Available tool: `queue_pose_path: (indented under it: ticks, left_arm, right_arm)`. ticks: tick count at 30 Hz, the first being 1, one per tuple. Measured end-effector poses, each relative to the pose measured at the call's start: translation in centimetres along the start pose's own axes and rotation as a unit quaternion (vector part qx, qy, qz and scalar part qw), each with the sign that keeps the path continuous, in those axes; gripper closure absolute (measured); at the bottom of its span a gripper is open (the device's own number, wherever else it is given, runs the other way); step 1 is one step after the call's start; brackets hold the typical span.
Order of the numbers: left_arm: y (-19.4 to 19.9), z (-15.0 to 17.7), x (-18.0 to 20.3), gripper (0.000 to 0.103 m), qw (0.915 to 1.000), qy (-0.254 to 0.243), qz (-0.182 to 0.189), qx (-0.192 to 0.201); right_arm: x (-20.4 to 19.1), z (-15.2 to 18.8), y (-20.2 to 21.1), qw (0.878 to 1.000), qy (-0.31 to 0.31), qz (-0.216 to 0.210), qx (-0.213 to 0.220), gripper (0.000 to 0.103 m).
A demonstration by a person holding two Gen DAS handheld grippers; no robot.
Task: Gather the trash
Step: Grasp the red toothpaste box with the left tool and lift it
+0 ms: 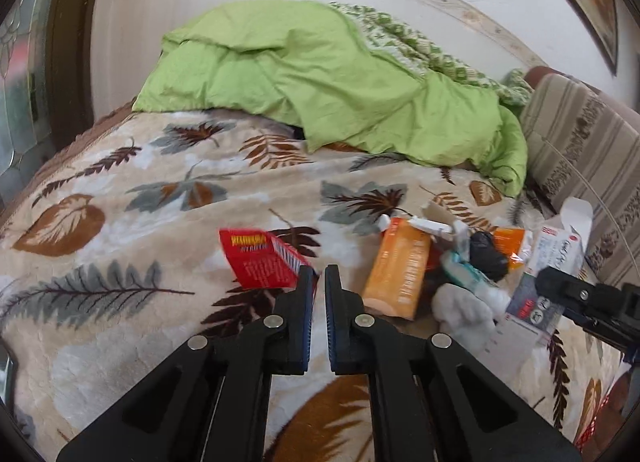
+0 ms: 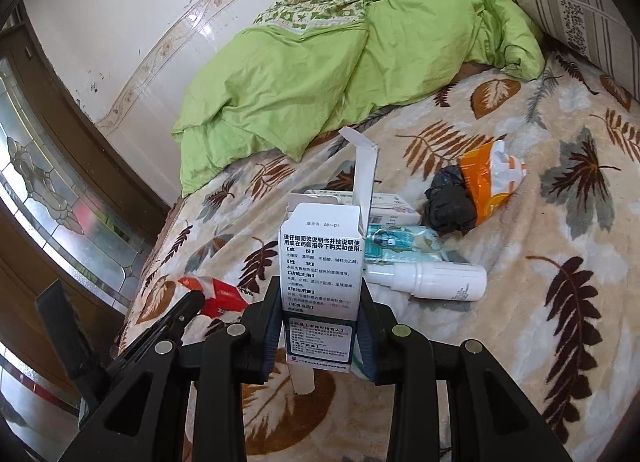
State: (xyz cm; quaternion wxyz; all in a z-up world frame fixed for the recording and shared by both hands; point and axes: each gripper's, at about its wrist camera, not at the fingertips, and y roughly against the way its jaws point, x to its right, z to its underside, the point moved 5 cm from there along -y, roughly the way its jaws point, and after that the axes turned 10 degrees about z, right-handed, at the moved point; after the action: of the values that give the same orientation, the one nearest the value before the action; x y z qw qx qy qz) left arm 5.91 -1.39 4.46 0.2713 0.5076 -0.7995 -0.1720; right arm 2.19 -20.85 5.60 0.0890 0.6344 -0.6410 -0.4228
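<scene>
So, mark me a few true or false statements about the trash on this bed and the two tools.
1. The right tool grips a white box. True.
2. The left tool has its jaws wide open. False: they are almost shut.
3. The bottle stands upright. False: it lies on its side on the blanket.
4. A green duvet lies bunched along the wall. True.
5. The red box lies in the pile with the bottle. False: it is apart from the pile, at the left tool's tip.
</scene>
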Motion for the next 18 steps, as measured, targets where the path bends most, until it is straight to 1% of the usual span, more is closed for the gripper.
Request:
queue_pose_path:
  ticks: [3,7,8,9,10,11,13,15,17,18]
  left_arm:
    - [0.2,0.4,0.9,0.099,0.9998,0.000,0.016,-0.007]
    - [0.4,1.1,0.5,0.099,0.9997,0.009,0.004,-0.021]
    - [0.5,1.2,-0.1,0.094,0.9994,0.023,-0.001,-0.024]
    - [0.6,1.3,-0.6,0.089,0.9990,0.037,0.003,-0.026]
    - [0.8,1.3,-1.1,0.074,0.9984,0.051,0.008,-0.025]
    - [1.4,1.3,-1.9,0.062,0.9972,0.072,0.012,-0.016]
    - [2.2,1.0,-2.8,0.061,0.9959,0.089,0.016,-0.001]
    - [2.7,0.5,-3.9,0.056,0.9953,0.096,0.002,0.010]
    - [2.4,0.6,-5.3,0.043,0.9939,0.109,-0.021,0.006]
    - [2.0,0.7,-5.8,0.041,0.9928,0.118,-0.017,-0.002]
  right_arm:
    - [0.5,0.0,0.5,1.000,-0.005,0.004,0.004,0.067]
    - [1.0,0.1,1.2,1.000,-0.001,0.013,0.014,0.067]
    - [1.1,0.1,1.4,1.000,0.001,0.012,0.014,0.067]
    - [1.2,0.1,1.4,1.000,0.003,0.012,0.014,0.067]
    - [1.3,0.1,1.5,1.000,0.003,0.012,0.014,0.067]
    - [1.4,0.2,1.5,1.000,0.003,0.013,0.014,0.067]
    - [1.5,0.2,1.5,1.000,0.004,0.014,0.013,0.067]
    - [1.6,0.2,1.5,1.000,0.003,0.013,0.013,0.067]
    - [1.6,0.1,1.4,1.000,0.002,0.011,0.011,0.068]
    - [1.6,0.1,1.4,1.000,0.003,0.010,0.011,0.068]
